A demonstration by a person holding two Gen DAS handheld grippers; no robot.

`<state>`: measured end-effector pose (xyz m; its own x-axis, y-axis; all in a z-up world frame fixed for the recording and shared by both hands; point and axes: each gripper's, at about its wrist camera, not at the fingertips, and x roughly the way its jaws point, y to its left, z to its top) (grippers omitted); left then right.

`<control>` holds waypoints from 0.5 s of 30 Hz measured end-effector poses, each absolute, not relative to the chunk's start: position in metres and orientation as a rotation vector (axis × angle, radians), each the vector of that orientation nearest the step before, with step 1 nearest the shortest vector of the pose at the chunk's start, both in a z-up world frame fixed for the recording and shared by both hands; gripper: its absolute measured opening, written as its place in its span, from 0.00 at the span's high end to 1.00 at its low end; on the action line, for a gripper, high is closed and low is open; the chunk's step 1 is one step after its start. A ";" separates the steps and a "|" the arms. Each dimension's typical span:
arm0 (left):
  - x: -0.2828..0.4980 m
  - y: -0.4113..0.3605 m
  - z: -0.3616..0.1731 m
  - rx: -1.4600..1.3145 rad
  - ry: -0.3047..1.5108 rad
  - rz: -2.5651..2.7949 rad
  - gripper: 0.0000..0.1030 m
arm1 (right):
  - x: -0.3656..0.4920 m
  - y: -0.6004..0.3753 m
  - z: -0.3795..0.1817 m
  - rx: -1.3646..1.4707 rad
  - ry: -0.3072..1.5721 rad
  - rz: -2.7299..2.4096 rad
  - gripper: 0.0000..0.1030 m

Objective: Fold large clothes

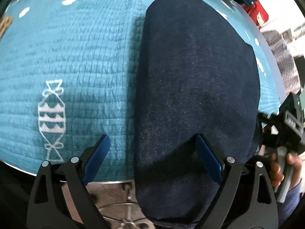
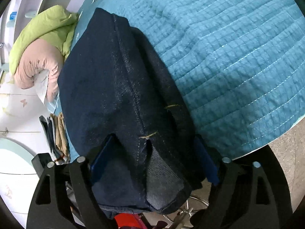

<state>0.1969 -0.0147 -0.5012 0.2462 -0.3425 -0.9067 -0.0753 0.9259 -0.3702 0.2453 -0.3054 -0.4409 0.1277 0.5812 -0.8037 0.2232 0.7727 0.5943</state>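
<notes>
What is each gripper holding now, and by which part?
The left gripper is open and holds nothing. The right gripper has the end of the dark denim garment overhanging the table between its fingers; whether they clamp it cannot be told.

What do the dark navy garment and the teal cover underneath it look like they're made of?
The dark navy folded garment looks like denim: diagonal twill weave, matte surface, tan bar-tack stitching at a slit near the hem, so probably jeans. The teal quilted cover looks like soft padded cotton or a similar woven fabric, with a stitched grid puckering its surface and white printed shapes; the exact fibre cannot be told.
</notes>
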 end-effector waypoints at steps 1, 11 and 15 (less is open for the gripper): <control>0.198 -0.013 -0.503 -0.400 1.324 -0.195 0.12 | 0.244 -0.303 -0.438 0.685 1.444 0.299 0.50; 0.191 -0.011 -0.509 -0.631 1.342 -0.300 0.11 | 0.242 -0.292 -0.423 0.657 1.436 0.337 0.51; 0.198 -0.030 -0.515 -0.481 1.349 -0.277 0.09 | 0.250 -0.292 -0.454 0.695 1.488 0.282 0.38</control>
<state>0.1982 -0.0298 -0.5151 0.2086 -0.4597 -0.8632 -0.0824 0.8713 -0.4839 0.2500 -0.2918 -0.4539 0.0951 0.5766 -0.8115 0.2396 0.7779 0.5809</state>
